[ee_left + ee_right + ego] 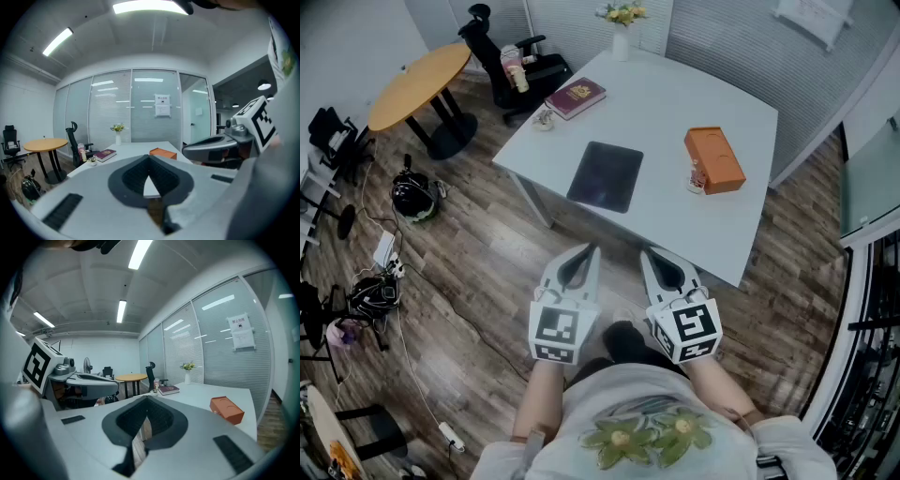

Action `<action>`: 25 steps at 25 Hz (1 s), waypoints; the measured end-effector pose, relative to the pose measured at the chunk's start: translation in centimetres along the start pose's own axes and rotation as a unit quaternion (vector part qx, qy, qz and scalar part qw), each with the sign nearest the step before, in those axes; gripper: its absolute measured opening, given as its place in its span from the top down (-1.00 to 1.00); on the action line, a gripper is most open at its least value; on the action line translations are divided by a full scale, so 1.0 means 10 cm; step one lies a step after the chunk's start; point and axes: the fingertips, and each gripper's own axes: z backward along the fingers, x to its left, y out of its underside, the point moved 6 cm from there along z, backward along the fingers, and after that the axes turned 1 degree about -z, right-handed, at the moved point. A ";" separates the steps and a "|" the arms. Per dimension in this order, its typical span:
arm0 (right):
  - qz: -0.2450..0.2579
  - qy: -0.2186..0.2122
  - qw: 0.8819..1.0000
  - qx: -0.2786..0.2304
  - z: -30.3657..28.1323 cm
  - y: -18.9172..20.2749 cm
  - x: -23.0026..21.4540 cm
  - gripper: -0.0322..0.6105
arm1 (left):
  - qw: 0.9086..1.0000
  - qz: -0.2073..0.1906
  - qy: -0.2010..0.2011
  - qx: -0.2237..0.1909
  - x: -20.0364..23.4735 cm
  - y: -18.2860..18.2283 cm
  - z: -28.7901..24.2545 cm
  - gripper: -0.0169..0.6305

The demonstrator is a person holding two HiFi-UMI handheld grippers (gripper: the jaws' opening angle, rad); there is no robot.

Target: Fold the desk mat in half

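A dark rectangular desk mat (605, 176) lies flat near the front edge of the white table (675, 103). My left gripper (592, 249) and right gripper (648, 254) are held side by side over the floor, short of the table and apart from the mat. Both are shut with nothing in them. In the left gripper view the shut left gripper (150, 157) points at the table, and the right gripper (224, 146) shows beside it. In the right gripper view the right gripper (146, 399) is likewise shut. The mat does not show in either gripper view.
On the table are an orange box (714, 159), a maroon book (576, 97), a vase of flowers (621, 37) and a small white object (544, 119). A round wooden table (417, 84), a black chair (502, 56) and cables and gear (380, 281) are on the floor to the left.
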 end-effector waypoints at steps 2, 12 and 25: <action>-0.004 -0.002 1.000 -0.004 -0.04 -0.02 -0.05 0.85 | 1.000 0.001 0.001 0.005 0.01 0.00 -0.07 0.94; 0.001 -0.013 1.000 0.004 -0.35 -0.03 -0.33 0.84 | 1.000 -0.013 -0.012 -0.002 0.17 -0.02 -0.46 0.93; 0.016 -0.037 0.997 0.070 -0.82 0.18 -0.85 0.24 | 0.990 -0.102 -0.004 0.097 0.47 0.25 -1.04 0.18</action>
